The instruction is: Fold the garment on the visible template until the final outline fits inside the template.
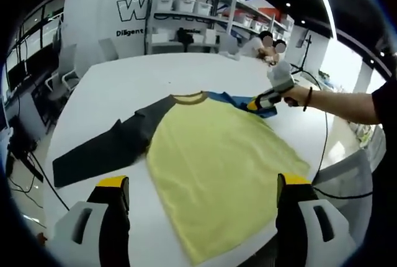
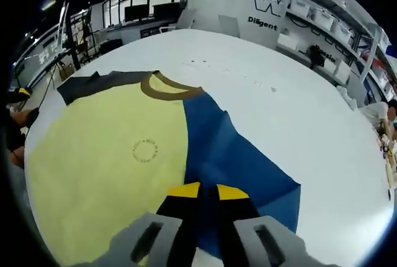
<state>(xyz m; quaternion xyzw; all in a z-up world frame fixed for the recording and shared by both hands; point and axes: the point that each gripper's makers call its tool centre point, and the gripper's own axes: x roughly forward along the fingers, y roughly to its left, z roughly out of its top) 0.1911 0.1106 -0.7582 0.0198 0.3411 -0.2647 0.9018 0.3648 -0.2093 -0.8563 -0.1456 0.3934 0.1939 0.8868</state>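
The garment [image 1: 217, 161] lies flat on the white worktop [image 1: 124, 87] in front of me, a raglan shirt with a pale yellow body, a brownish-olive ribbed collar [image 1: 189, 98] and dark grey sleeves. In my left gripper view, one dark sleeve [image 1: 102, 149] stretches out flat toward the left, well away from the body, and the yellow hem comes close to the near worktop edge. A small ring-shaped print [image 2: 145, 151] sits in the middle of the yellow panel in my right gripper view.

A blue sheet [image 2: 236, 161] lies beside the collar, spreading out from under the shirt's other shoulder; in my right gripper view it meets the yellow cloth along a long straight edge. Whether it covers the other sleeve I cannot tell.

My left hand-held gripper [image 1: 201, 183] hovers over the lower part of the shirt with its yellow-tipped jaws wide apart, nothing between them. My right hand-held gripper [image 2: 208, 191] has its jaws drawn together over the blue sheet; whether they pinch any of it I cannot tell. In my left gripper view, the right one [image 1: 268, 99] sits at the blue patch near the collar, held by my hand [image 1: 296, 95].
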